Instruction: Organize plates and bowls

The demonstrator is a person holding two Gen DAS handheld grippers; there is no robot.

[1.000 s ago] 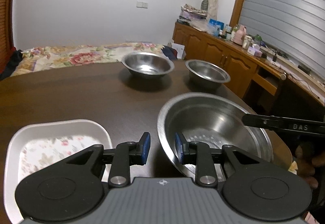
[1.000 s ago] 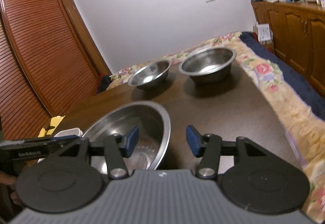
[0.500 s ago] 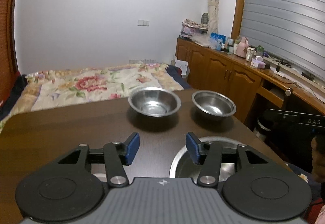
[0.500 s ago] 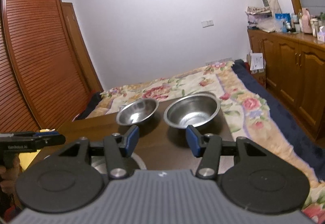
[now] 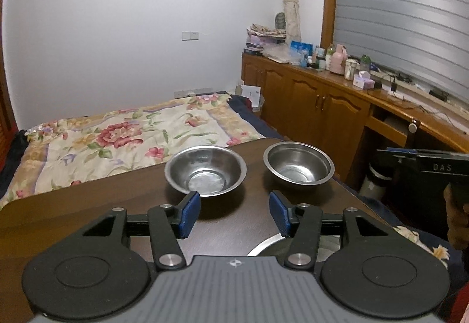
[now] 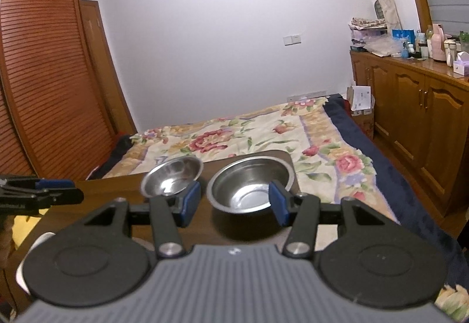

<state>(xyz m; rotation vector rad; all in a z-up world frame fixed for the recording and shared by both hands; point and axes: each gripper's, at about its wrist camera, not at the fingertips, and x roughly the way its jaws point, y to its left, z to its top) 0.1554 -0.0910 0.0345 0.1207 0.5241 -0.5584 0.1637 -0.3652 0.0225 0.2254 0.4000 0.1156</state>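
The left gripper (image 5: 234,213) has its blue-padded fingers (image 5: 189,214) spread wide with nothing between them, held above the dark worktop (image 5: 88,214). Just beyond them sit two steel bowls side by side, well apart from the fingers: the left bowl (image 5: 205,170) and the right bowl (image 5: 299,163) near the worktop's far corner. A third bowl's rim (image 5: 265,244) shows under the right finger. The right gripper (image 6: 234,202) is spread and empty too, with the right bowl (image 6: 249,183) beyond it. A flowered bed (image 5: 123,144) lies behind the worktop.
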